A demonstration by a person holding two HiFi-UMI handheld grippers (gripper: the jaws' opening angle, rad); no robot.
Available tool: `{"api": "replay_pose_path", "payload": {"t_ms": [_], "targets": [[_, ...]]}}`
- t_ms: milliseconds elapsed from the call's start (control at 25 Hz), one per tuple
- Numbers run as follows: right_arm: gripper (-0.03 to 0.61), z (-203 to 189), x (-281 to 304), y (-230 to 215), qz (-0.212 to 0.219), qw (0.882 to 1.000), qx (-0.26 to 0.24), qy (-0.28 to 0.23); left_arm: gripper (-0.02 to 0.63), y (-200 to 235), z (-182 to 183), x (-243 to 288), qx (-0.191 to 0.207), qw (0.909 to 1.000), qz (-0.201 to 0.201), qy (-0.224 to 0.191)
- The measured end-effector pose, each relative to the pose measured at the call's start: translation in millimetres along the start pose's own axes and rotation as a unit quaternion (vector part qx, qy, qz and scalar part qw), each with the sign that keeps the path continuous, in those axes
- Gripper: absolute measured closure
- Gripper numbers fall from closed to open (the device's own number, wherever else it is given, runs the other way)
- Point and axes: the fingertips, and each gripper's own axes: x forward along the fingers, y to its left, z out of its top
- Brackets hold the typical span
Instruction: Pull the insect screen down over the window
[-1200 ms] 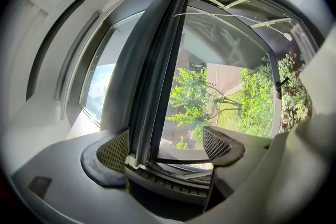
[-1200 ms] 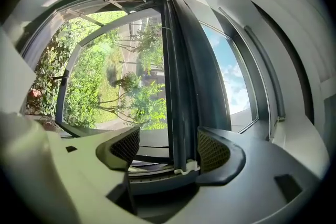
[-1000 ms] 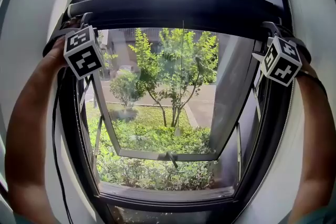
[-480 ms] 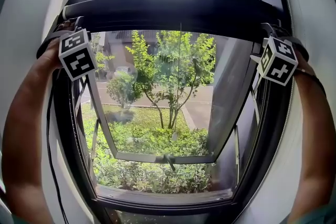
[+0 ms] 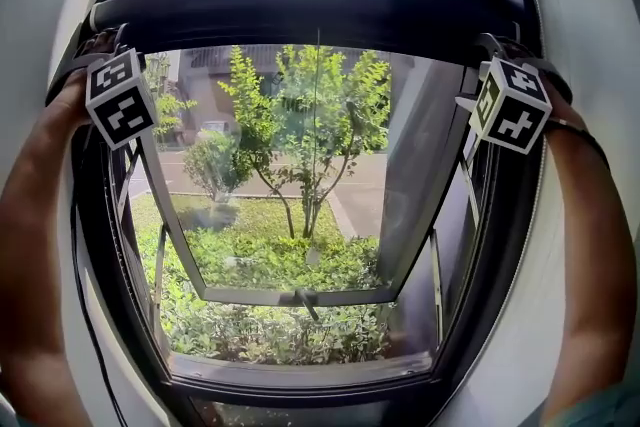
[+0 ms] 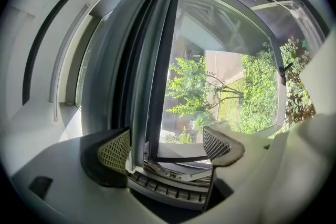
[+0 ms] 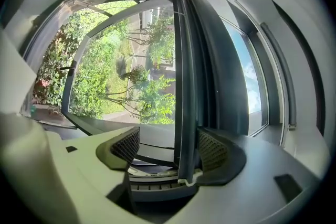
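The insect screen's dark pull bar (image 5: 300, 5) runs across the top of the window, with sky showing above it. My left gripper (image 5: 100, 50) is at the bar's left end and my right gripper (image 5: 495, 50) at its right end. In the left gripper view the bar's edge (image 6: 149, 71) passes between the jaws of the left gripper (image 6: 165, 147), close to the left pad (image 6: 114, 150), with a wide gap to the other pad. In the right gripper view the bar (image 7: 186, 76) lies against the right pad (image 7: 211, 150) of the right gripper (image 7: 168, 147). Both grippers are open.
The glass sash (image 5: 290, 295) below the bar is tilted outward, with trees and a lawn behind it. The dark window frame (image 5: 505, 245) and white walls close in on both sides. A black cable (image 5: 85, 315) hangs down from the left gripper.
The whole picture has slid to the left as my head moved. Both grippers stay at the ends of the bar, which keeps about the same height against the window.
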Motion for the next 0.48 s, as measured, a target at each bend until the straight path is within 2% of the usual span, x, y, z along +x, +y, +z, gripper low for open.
{"api": "replay_pose_path", "payload": {"t_ms": [280,480], "targets": [[0.253,0,-3,4,0.014,1.000,0.016,0.009,0.187,-2,-2,-3,0.031,0.9995,-0.002,-0.001],[0.253,-1,-8,16,0.028,0.999,0.015,0.014,0.187,-11,-4,-7,0.039,0.9991,0.003,-0.013]]}}
